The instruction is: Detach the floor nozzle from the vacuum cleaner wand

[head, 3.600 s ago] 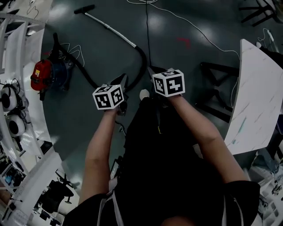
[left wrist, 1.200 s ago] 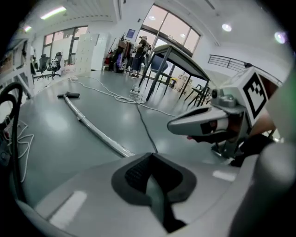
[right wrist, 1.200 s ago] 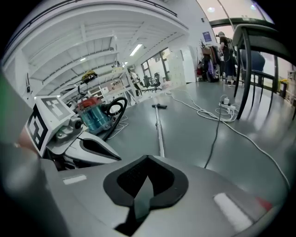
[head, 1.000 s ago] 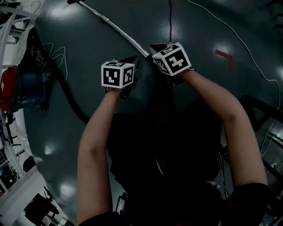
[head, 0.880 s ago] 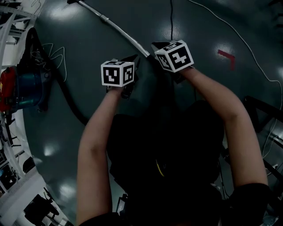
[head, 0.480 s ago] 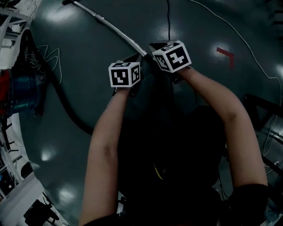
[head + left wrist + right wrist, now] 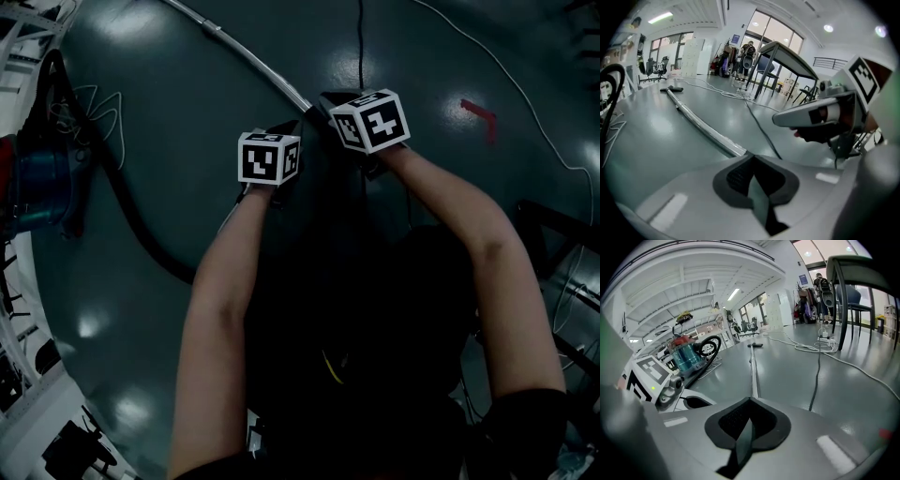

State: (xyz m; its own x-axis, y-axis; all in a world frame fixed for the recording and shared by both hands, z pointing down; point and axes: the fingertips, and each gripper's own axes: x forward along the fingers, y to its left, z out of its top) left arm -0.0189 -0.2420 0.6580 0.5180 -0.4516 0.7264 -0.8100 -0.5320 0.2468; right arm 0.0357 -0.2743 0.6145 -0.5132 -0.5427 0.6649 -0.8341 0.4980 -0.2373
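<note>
The vacuum's metal wand (image 7: 246,58) lies on the dark floor, running from the top left down to my grippers. At its far end sits the black floor nozzle (image 7: 671,88) (image 7: 755,345), attached to the wand (image 7: 701,126) (image 7: 753,373); the head view cuts it off. My left gripper (image 7: 292,127) (image 7: 750,156) is shut and empty, just over the wand's near end. My right gripper (image 7: 327,97) (image 7: 750,401) is shut and empty too, close beside the left one and in line with the wand.
The blue canister vacuum (image 7: 687,355) (image 7: 28,178) stands at the left with its black hose (image 7: 131,211) curling across the floor. A black cable (image 7: 360,47) and a white cable (image 7: 511,80) lie beyond the grippers. A table with dark legs (image 7: 785,49) stands further off.
Both grippers have sunk toward the floor and the wand's near end. The left one has closed in on the right one. The nozzle has slipped out of the head view's top edge.
</note>
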